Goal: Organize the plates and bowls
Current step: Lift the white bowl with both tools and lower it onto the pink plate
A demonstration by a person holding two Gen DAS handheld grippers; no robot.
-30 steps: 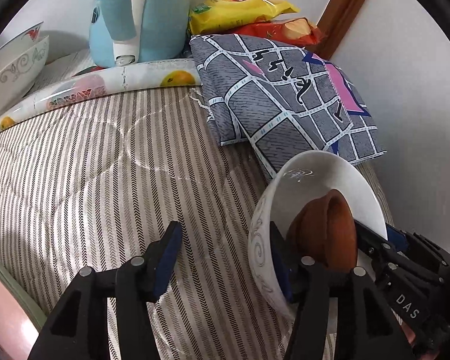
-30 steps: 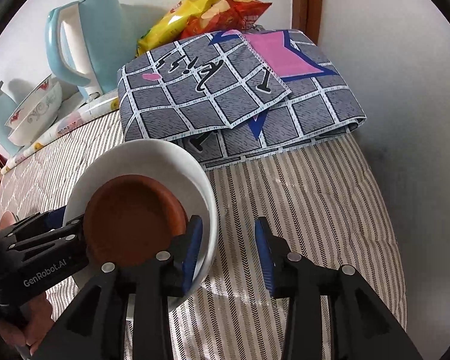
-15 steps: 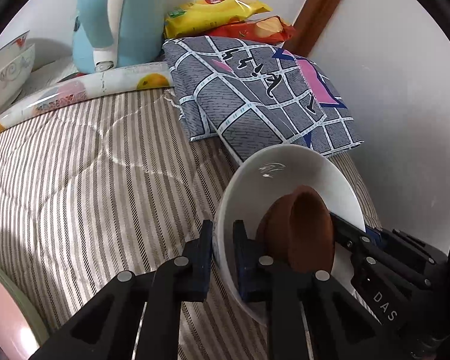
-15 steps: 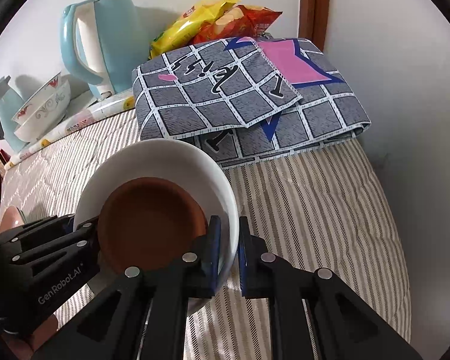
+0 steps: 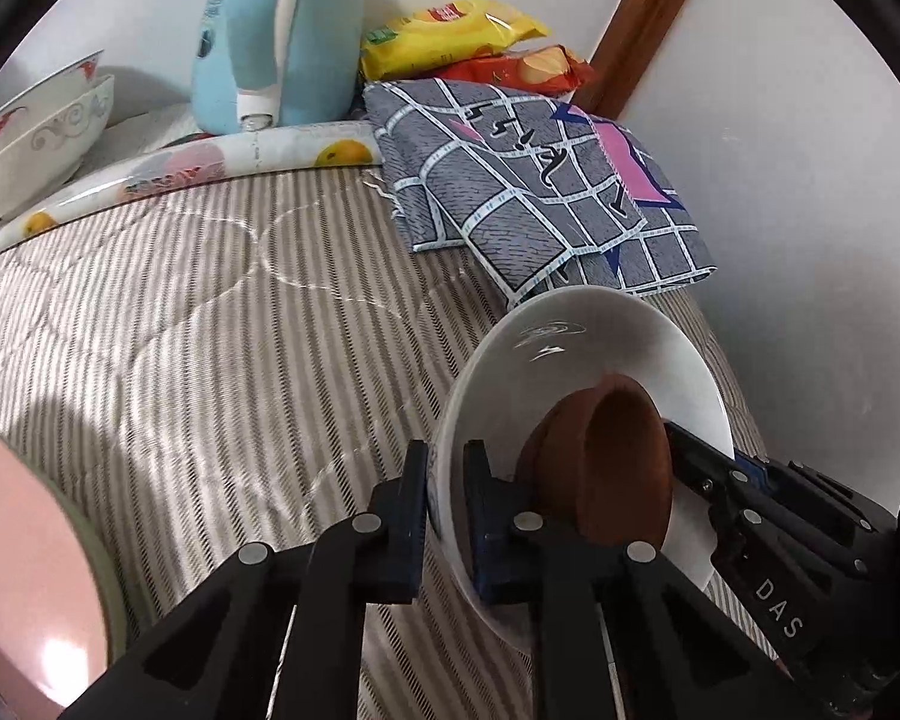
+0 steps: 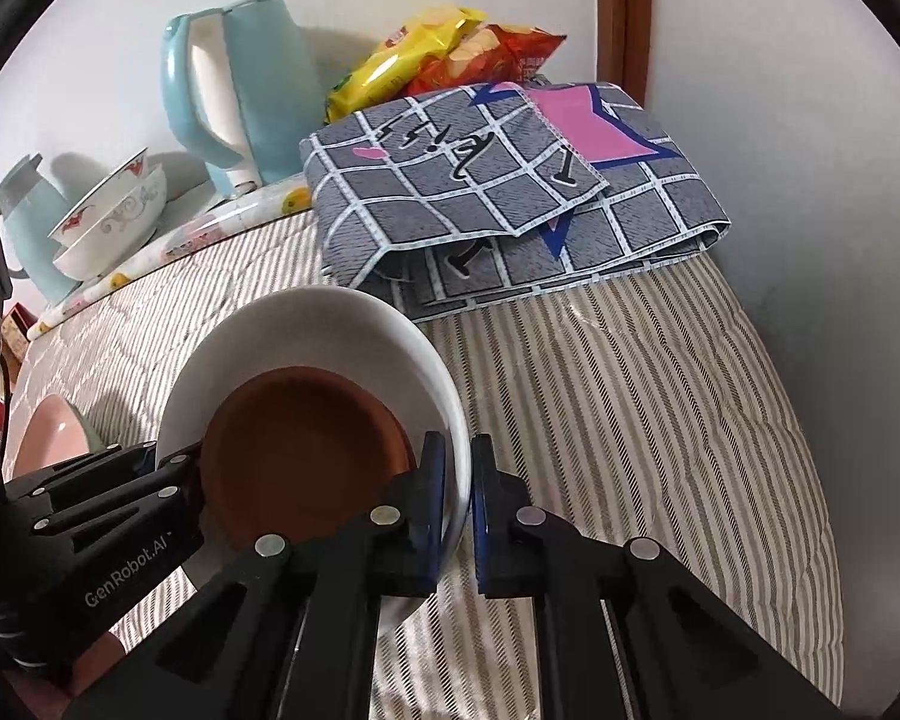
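Striped quilted bedding covers surface. Folded grey checked cloth with pink patch lies at far end, near wall. Yellow snack bag and red snack bag sit behind cloth. Light blue kettle stands on fruit-print mat. Brown wooden trim runs up wall.

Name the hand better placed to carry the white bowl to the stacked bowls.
Left, probably. Both the left gripper and right gripper clamp the white bowl; the stacked bowls sit on the left.
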